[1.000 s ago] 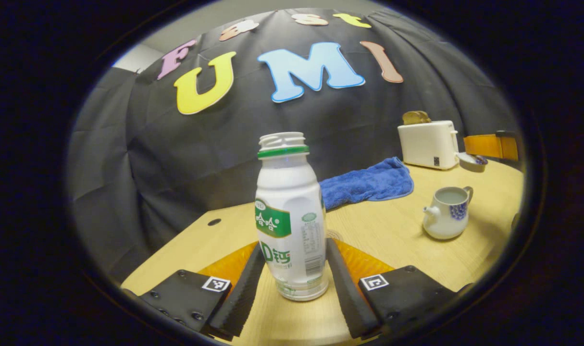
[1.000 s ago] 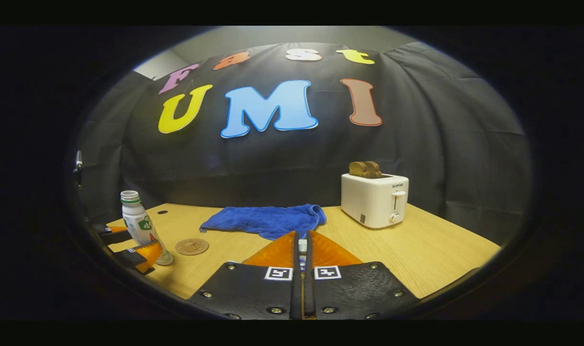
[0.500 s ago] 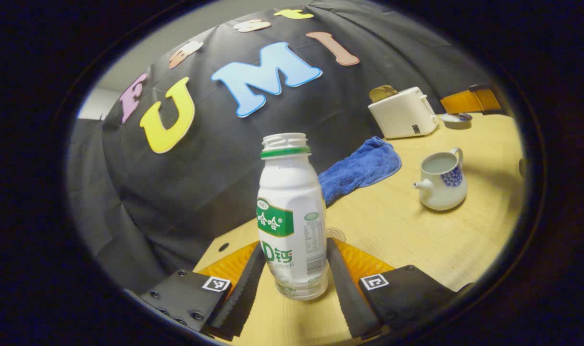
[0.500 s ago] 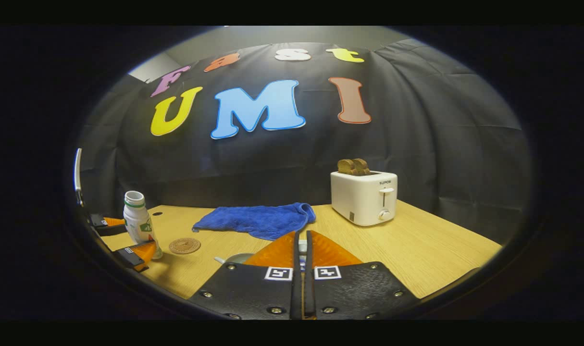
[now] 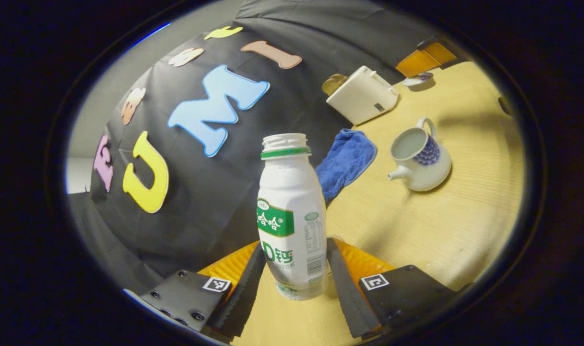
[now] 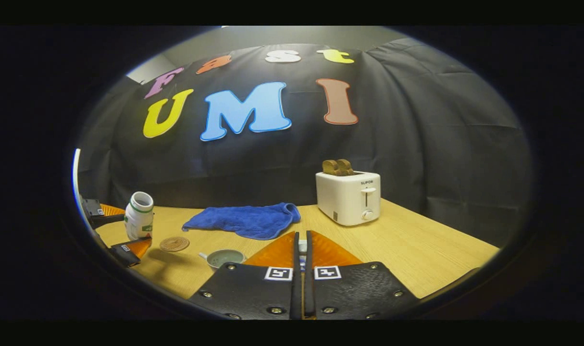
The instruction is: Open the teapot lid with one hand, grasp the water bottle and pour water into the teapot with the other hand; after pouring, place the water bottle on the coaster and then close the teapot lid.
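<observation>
Water bottle (image 5: 292,216) clamped between left gripper (image 5: 292,269) fingers, tilted above table (image 5: 431,226), left of open teapot (image 5: 419,158). Right gripper (image 6: 301,250) pinched closed on small white piece, probably the lid knob, just right of teapot.

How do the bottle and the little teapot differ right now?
The water bottle is tall, narrow and white with a green label; the teapot is squat and round with a blue pattern. The water bottle is clamped in the left gripper and tilted, as the right gripper view shows; the teapot stands on the table. Both are open on top.
</observation>
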Available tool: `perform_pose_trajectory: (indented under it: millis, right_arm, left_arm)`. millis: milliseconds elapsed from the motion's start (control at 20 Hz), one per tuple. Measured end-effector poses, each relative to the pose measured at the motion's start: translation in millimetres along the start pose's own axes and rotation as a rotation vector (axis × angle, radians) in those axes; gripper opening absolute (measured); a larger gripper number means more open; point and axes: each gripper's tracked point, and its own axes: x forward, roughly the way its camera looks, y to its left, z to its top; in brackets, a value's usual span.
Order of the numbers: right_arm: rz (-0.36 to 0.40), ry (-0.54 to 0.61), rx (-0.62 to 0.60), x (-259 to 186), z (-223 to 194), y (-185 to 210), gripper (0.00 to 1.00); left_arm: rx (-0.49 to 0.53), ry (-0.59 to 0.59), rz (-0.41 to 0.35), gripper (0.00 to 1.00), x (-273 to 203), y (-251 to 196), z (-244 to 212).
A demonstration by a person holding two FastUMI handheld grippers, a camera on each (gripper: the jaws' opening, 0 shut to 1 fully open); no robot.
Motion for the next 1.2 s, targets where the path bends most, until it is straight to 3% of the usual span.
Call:
perform_pose_trajectory:
  millis: [50,600,650,700,1000,1050,1100,1200]
  right_arm:
    - [-0.005,0.0,0.002,-1,0,-3,0.02]
    - [-0.034,-0.001,0.041,-10,-4,-28,0.02]
    - [-0.034,0.0,0.048,-10,-3,-29,0.02]
    - [-0.035,-0.002,0.054,-10,-4,-30,0.02]
    - [-0.031,-0.008,0.061,-13,-1,-30,0.02]
    - [-0.032,-0.01,0.062,-13,0,-30,0.02]
    - [-0.033,-0.012,0.063,-14,0,-31,0.02]
    - [-0.032,-0.014,0.068,-14,0,-31,0.02]
  left_arm:
    - [0.028,-0.004,-0.006,0.89,1,-3,4]
    - [0.31,-0.005,-0.056,0.89,2,-24,28]
    - [0.336,-0.006,-0.059,0.83,4,-27,31]
    - [0.362,-0.007,-0.064,0.89,9,-27,33]
    - [0.499,-0.011,-0.085,0.89,15,-32,41]
    - [0.517,-0.008,-0.089,0.83,16,-33,42]
    - [0.534,-0.006,-0.094,0.89,16,-33,41]
    - [0.564,0.001,-0.096,0.81,17,-33,40]
